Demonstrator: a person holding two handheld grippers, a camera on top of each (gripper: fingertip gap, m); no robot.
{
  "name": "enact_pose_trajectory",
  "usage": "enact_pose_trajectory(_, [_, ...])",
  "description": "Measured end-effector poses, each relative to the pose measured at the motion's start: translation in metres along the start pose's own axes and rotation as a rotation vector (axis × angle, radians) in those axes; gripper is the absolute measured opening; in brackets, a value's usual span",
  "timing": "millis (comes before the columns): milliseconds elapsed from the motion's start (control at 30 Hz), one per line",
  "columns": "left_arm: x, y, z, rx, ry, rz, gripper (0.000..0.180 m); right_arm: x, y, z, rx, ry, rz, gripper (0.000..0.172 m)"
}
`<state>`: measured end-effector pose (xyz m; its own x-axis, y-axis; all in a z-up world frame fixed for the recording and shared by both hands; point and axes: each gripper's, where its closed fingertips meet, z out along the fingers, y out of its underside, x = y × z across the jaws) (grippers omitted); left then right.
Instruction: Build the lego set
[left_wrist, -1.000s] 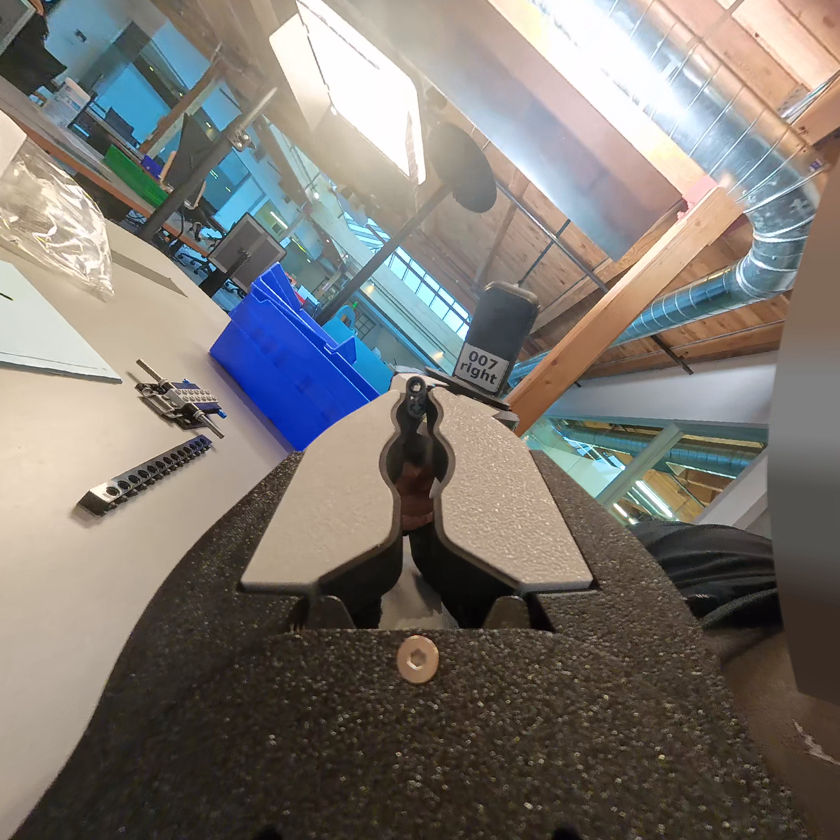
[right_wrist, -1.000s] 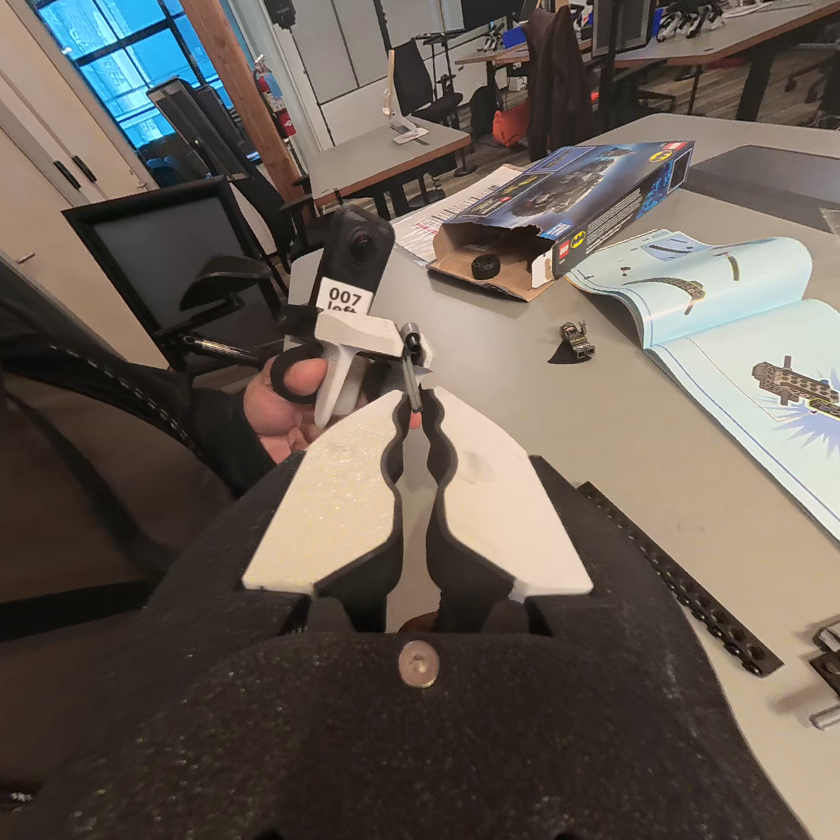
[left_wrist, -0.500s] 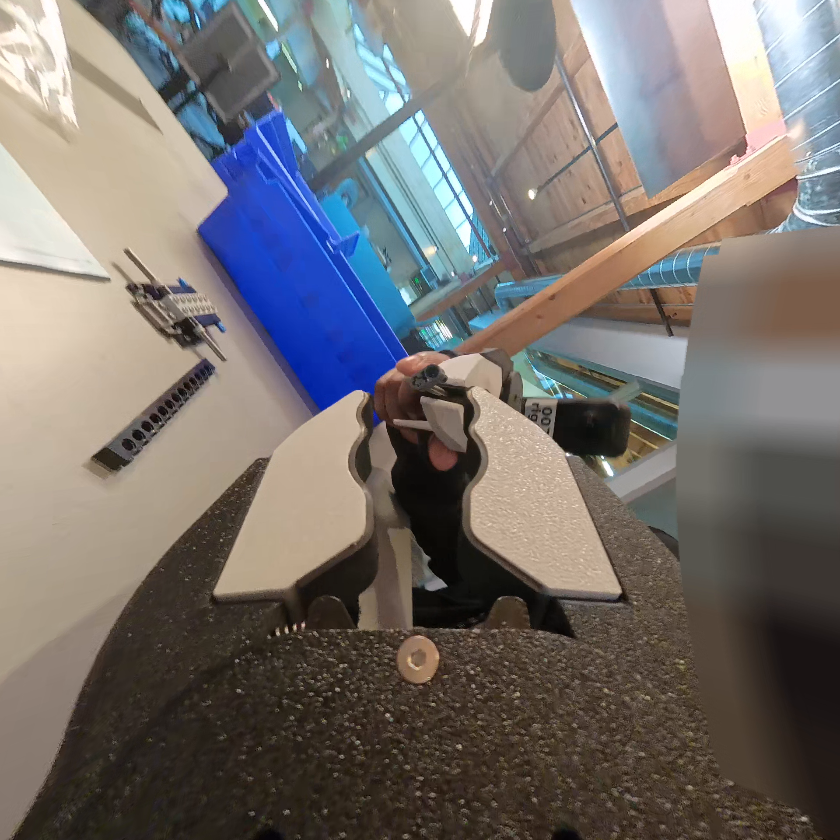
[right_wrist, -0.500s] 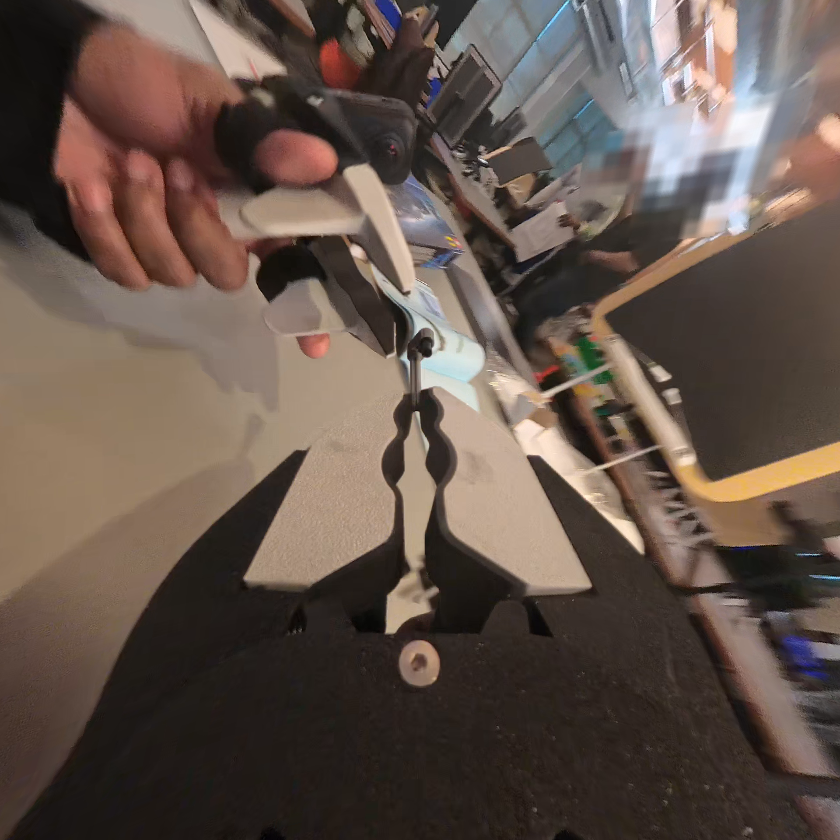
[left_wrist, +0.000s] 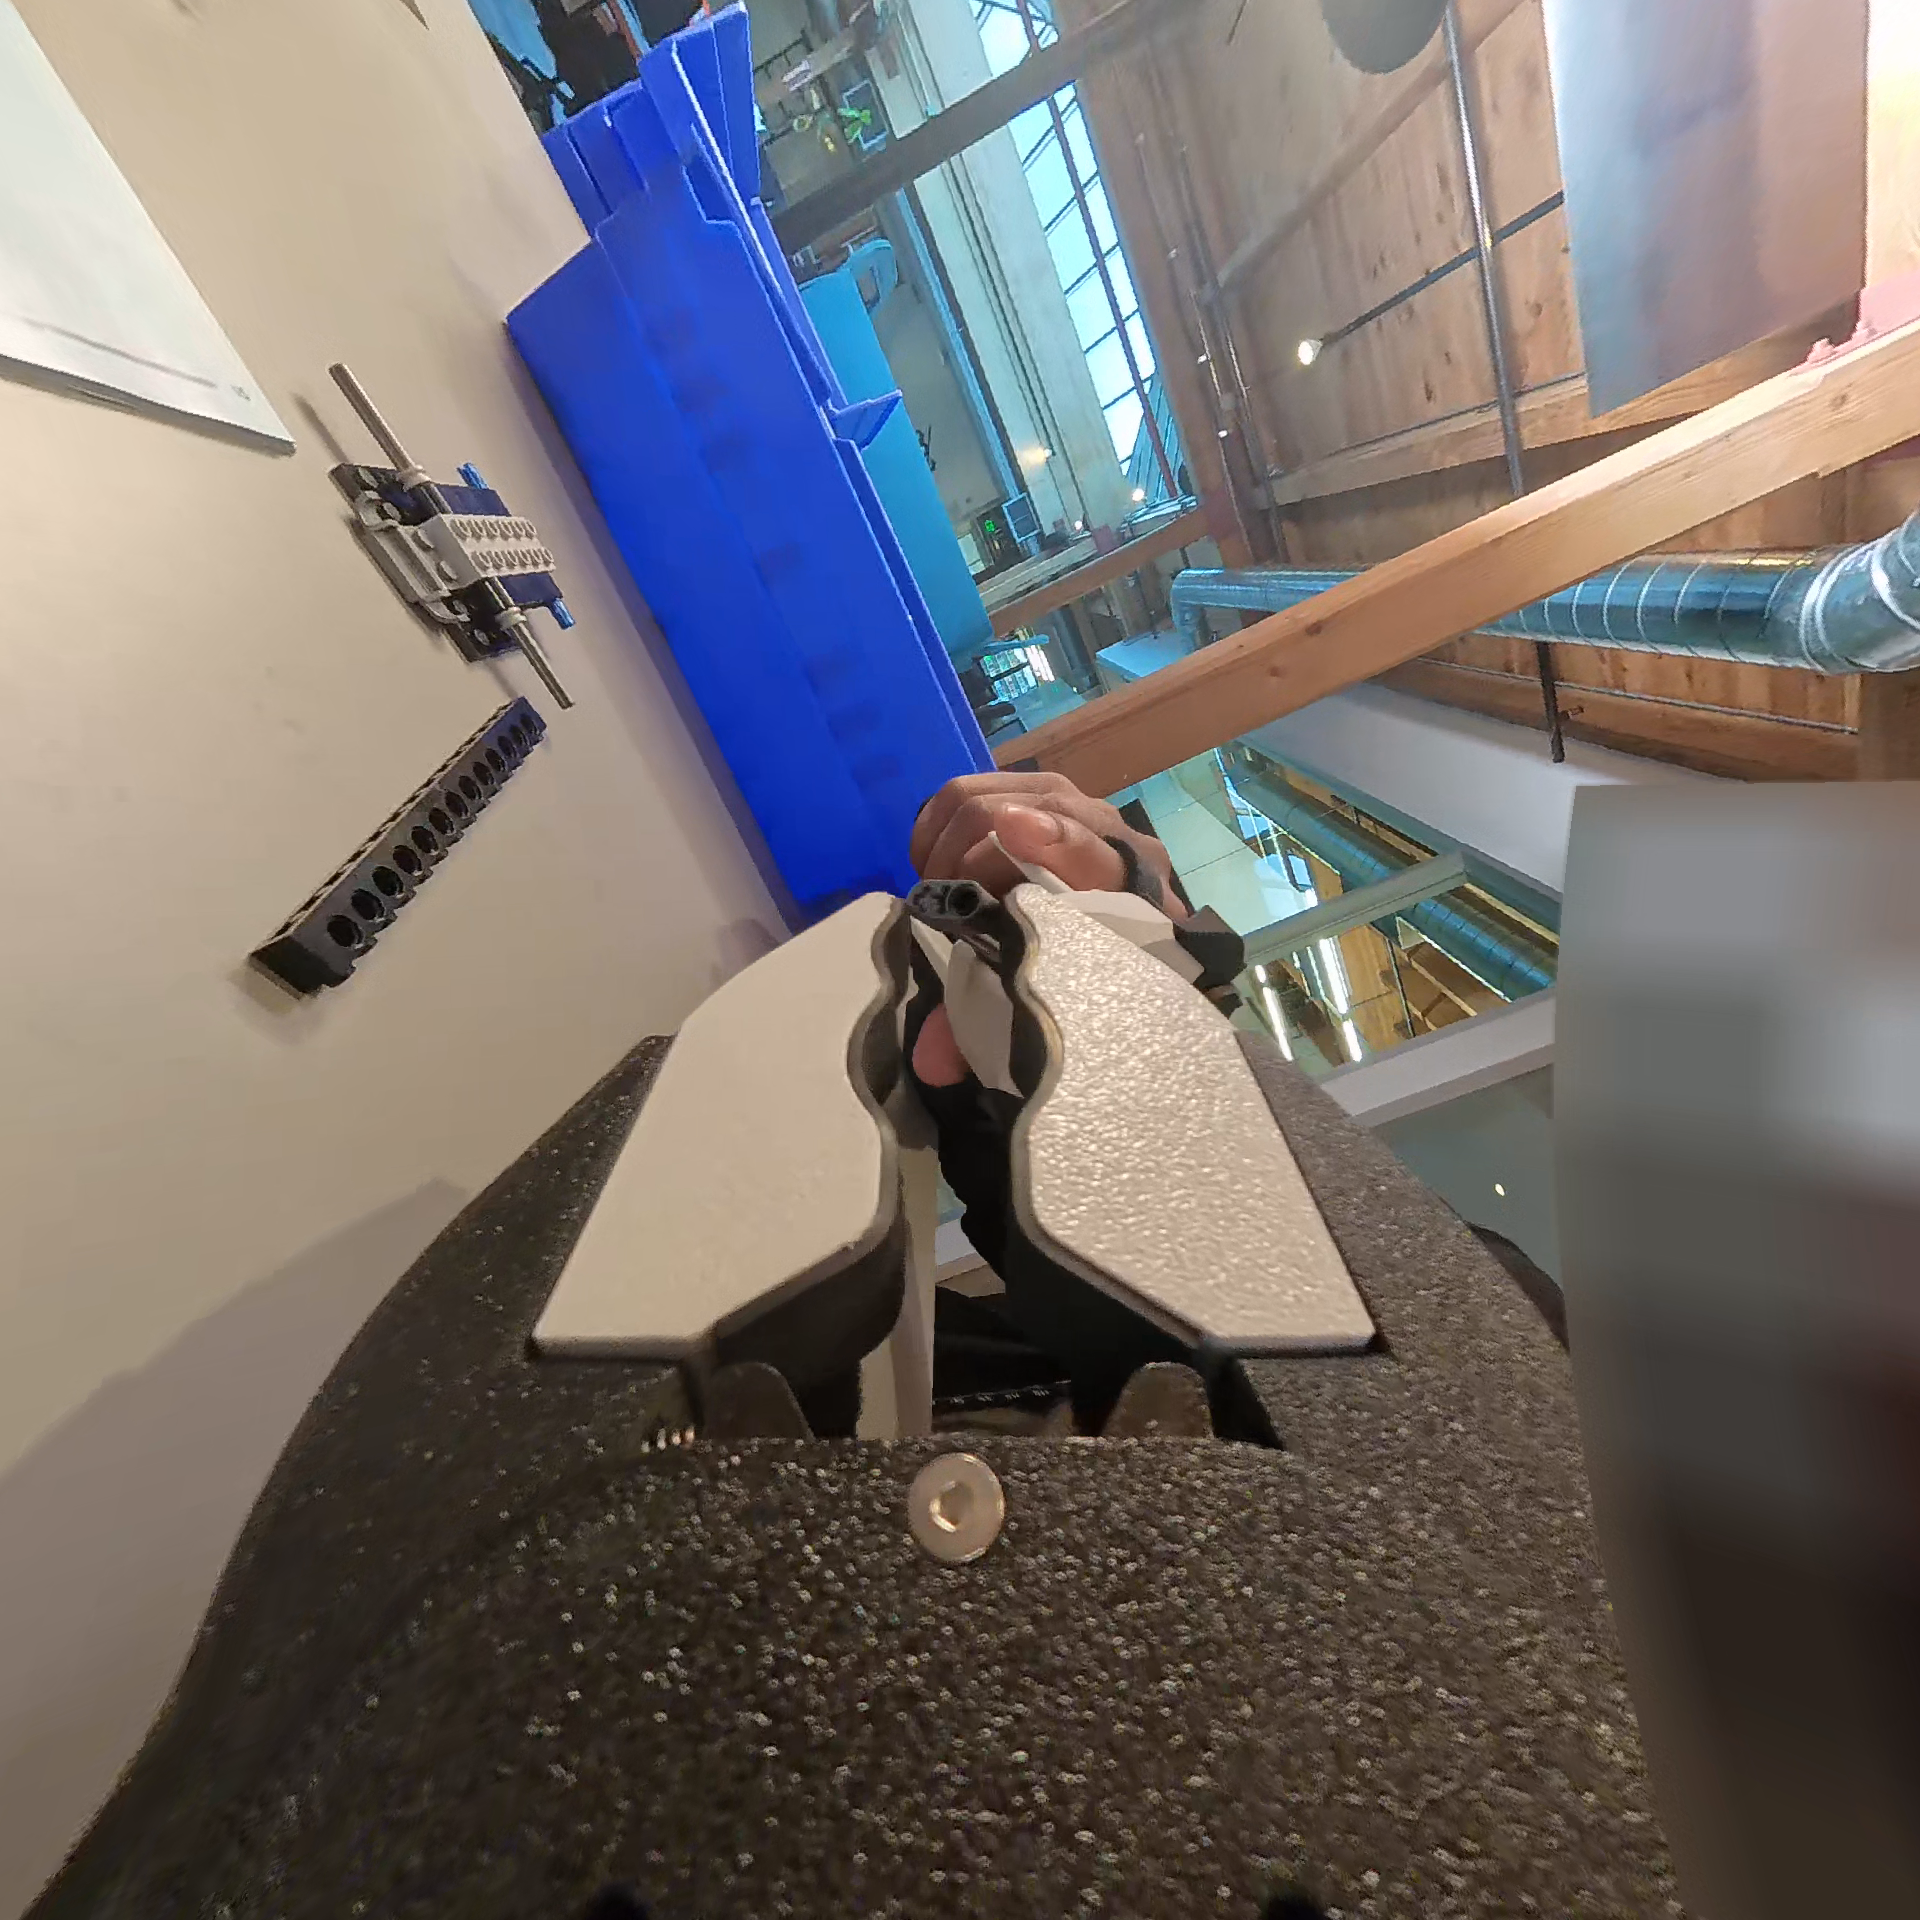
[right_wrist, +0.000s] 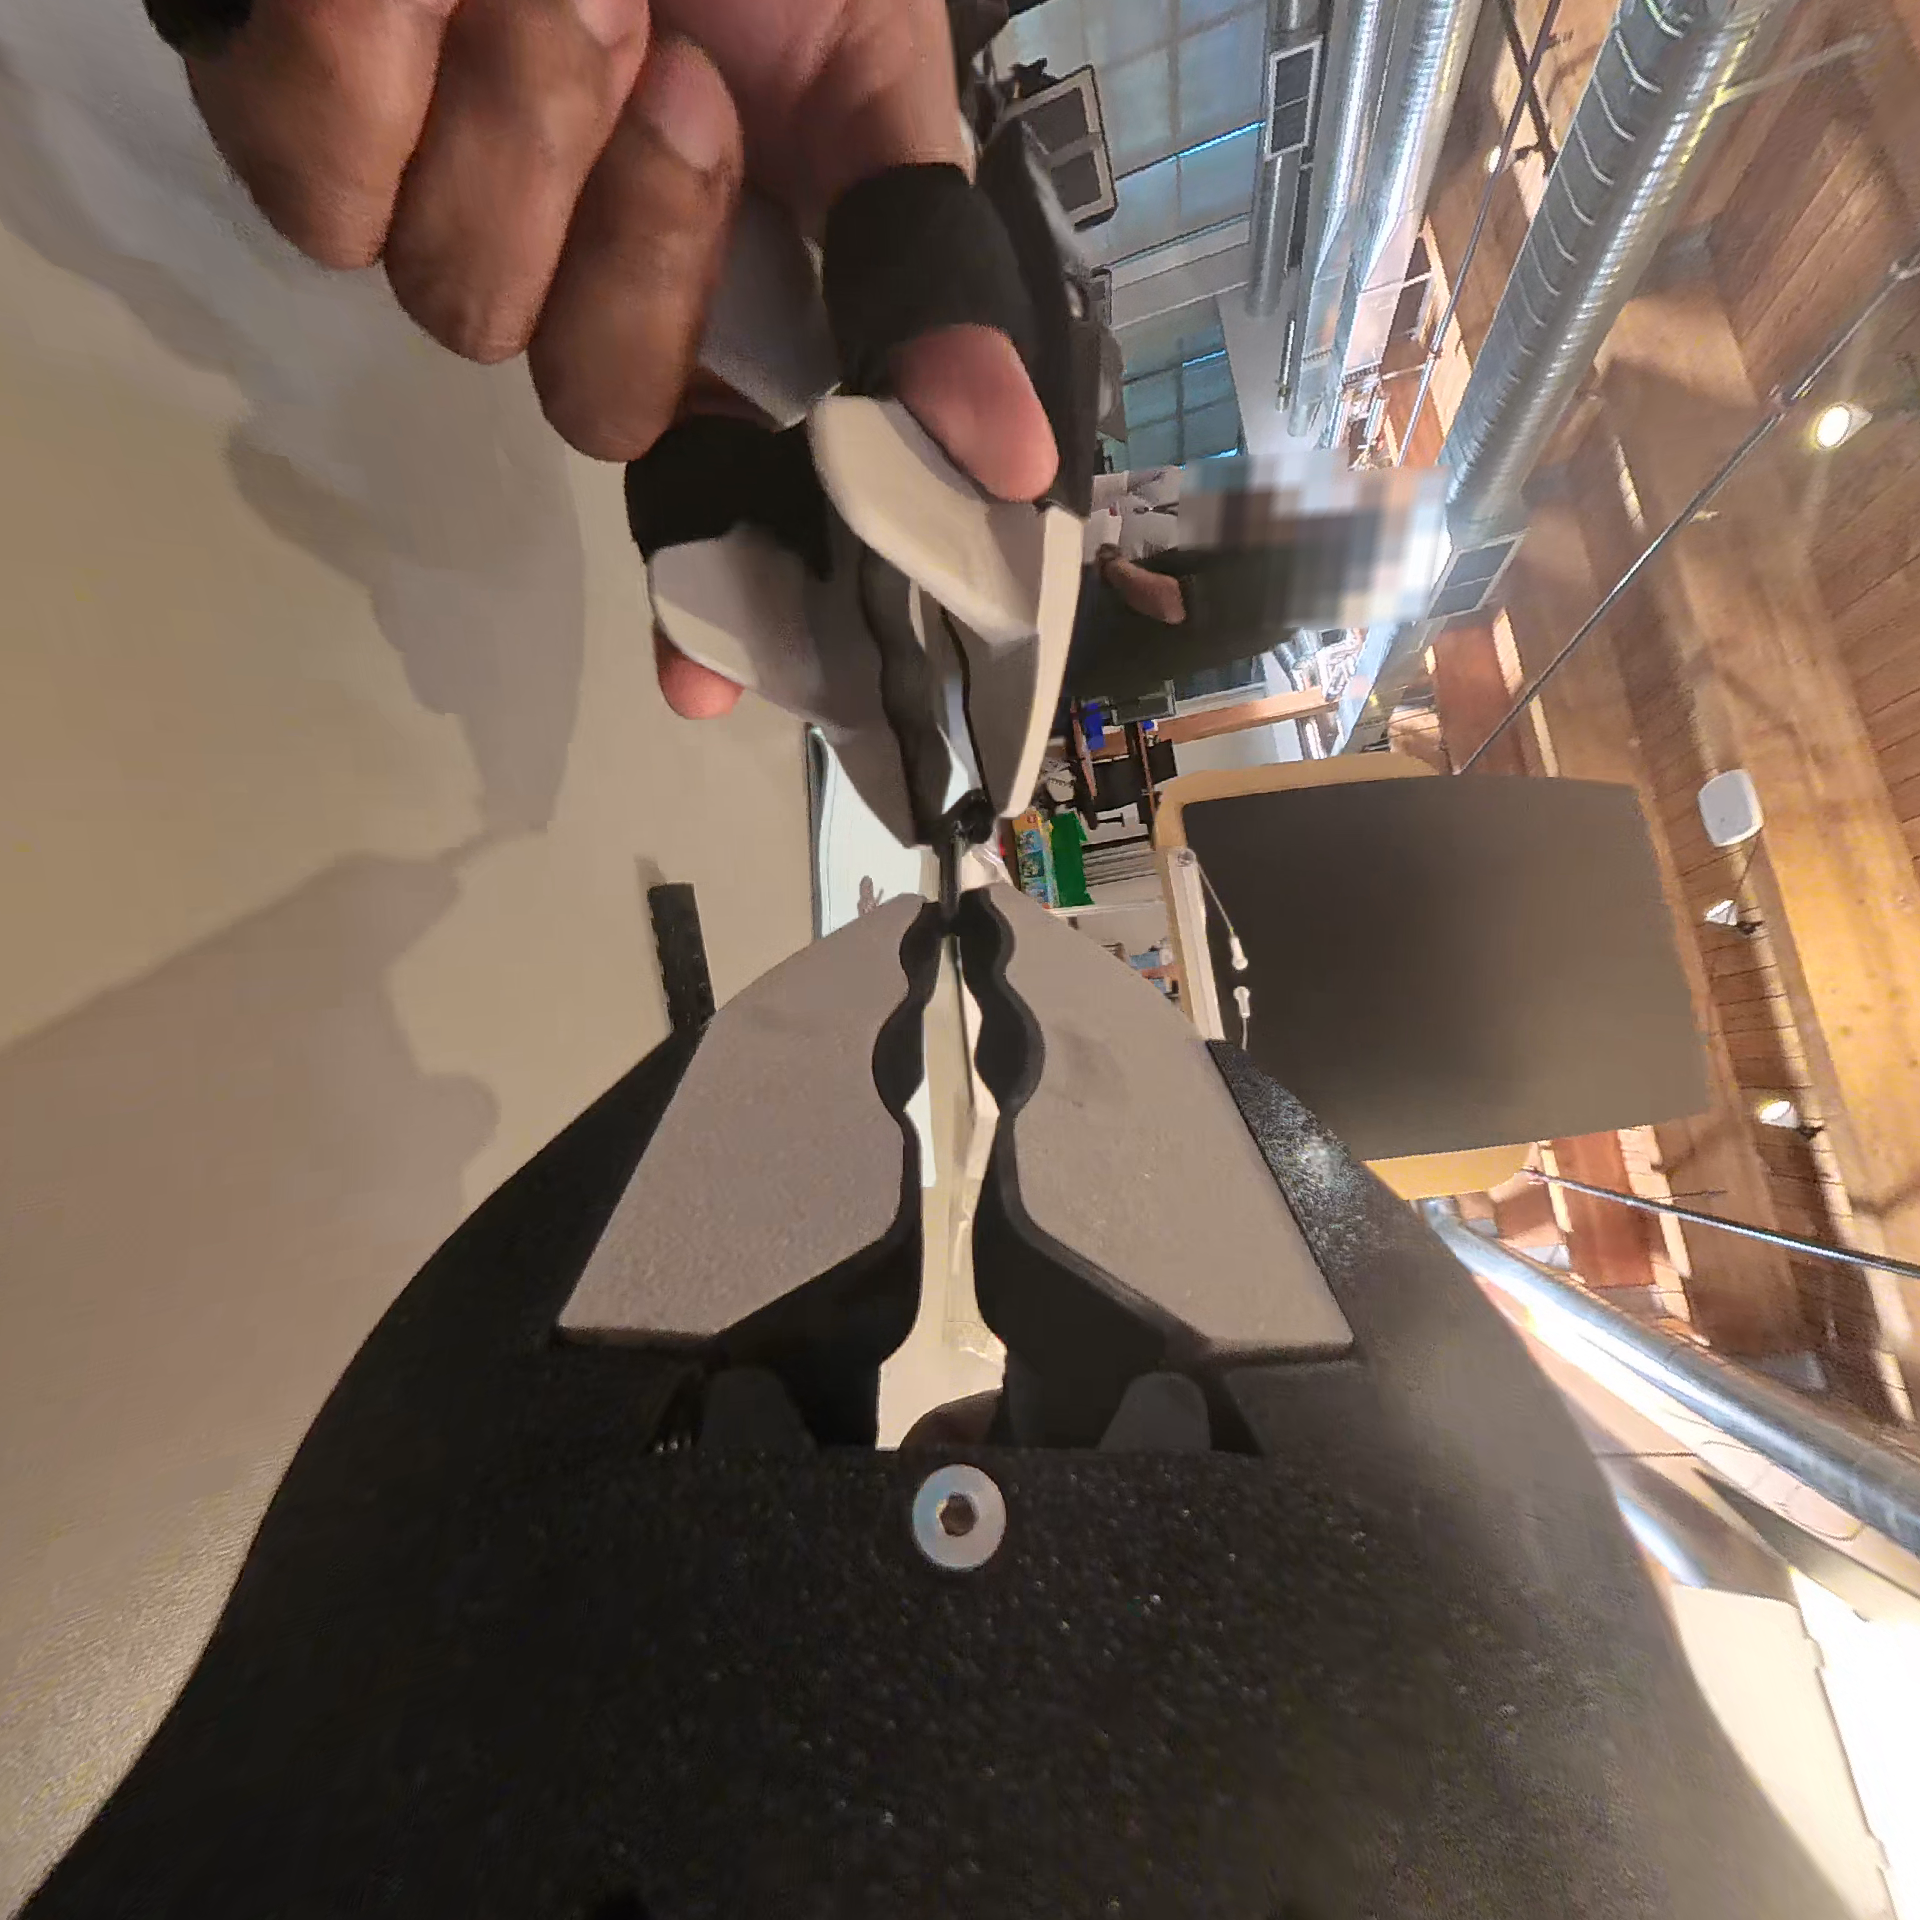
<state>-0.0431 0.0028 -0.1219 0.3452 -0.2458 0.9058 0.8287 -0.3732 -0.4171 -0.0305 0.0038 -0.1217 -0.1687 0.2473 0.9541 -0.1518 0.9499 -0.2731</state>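
We found the small dark piece (left_wrist: 951, 896) in the air beside the table (left_wrist: 208, 831), its thin stem pinched in the right gripper (right_wrist: 951, 914) and its holed head in the left gripper (left_wrist: 956, 914); it looked light, stiff and slippery.

Both handheld grippers swung round and tilted sideways, left gripper (left_wrist: 961, 920) reopened then closed back onto the small dark grey plastic connector piece (left_wrist: 951, 902), right hand (left_wrist: 1023, 847) now nearer.
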Motion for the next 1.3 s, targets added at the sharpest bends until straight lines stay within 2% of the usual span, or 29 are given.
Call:
enact_pose_trajectory(167, [-0.006,-0.004,0.002,0.005,-0.023,0.035,0.016,-0.003,0.005,0.000,-0.011,0.009,0.014,0.006])
enact_pose_trajectory(333, [-0.006,-0.010,0.003,0.007,0.005,0.046,0.016,0.000,0.011,-0.001,-0.029,0.002,0.100,0.018])
enact_pose_trajectory(467, [-0.012,-0.023,-0.002,-0.012,-0.043,0.137,0.016,-0.013,0.038,0.002,-0.181,-0.116,0.346,0.028])
enact_pose_trajectory(533, [-0.022,-0.032,-0.007,-0.021,-0.112,0.207,0.016,-0.027,0.055,0.005,-0.288,-0.202,0.506,0.038])
enact_pose_trajectory(633, [-0.037,-0.041,-0.016,-0.020,-0.216,0.288,0.016,-0.040,0.071,0.010,-0.401,-0.270,0.690,0.041])
enact_pose_trajectory(800, [-0.050,-0.048,-0.030,0.039,-0.294,0.322,0.016,-0.048,0.069,0.024,-0.429,-0.374,0.901,0.042])
enact_pose_trajectory(933, [-0.050,-0.049,-0.036,0.064,-0.293,0.310,0.016,-0.054,0.067,0.034,-0.464,-0.450,0.920,0.044])
enact_pose_trajectory(1300, [-0.051,-0.033,-0.038,0.042,-0.306,0.259,0.016,-0.062,0.069,0.035,-0.514,-0.512,0.831,0.038])
